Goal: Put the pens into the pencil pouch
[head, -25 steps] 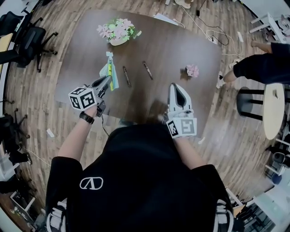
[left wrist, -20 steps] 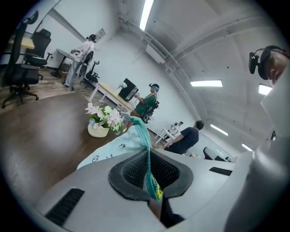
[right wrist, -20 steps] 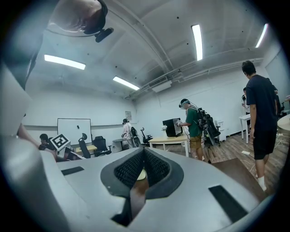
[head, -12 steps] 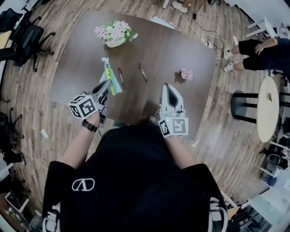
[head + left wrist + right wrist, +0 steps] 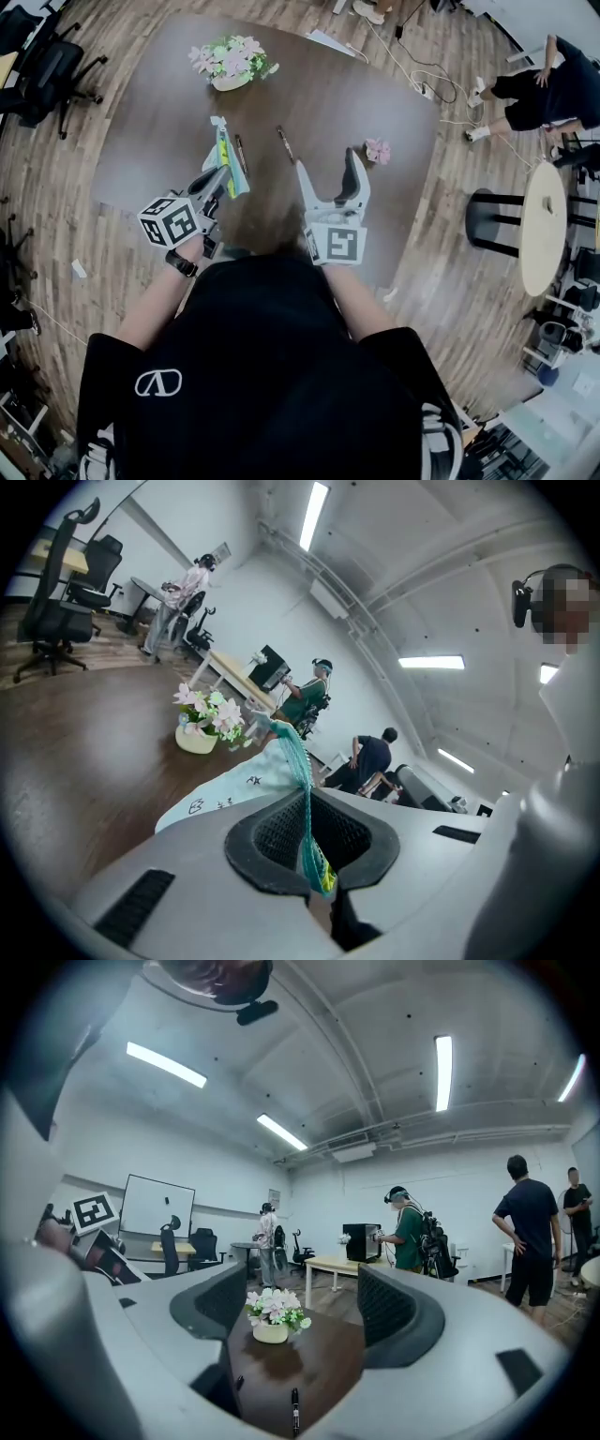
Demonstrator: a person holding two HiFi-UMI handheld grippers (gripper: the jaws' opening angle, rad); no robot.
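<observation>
Pinching a limp fabric pencil pouch [image 5: 228,155] (teal-edged, flat): left gripper [image 5: 223,174].

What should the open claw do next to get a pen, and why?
Probably reach the right gripper forward and down over the nearer pen. Its jaws have just been opening and hold nothing. That pen lies loose on the table just ahead, and the left gripper is shut on the pouch, ready to receive it.

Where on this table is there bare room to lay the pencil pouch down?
Bare: the table between the flower pot and the small pink flower, and its left side short of the pot. Crowded: the middle, around the left pen and the right pen.
</observation>
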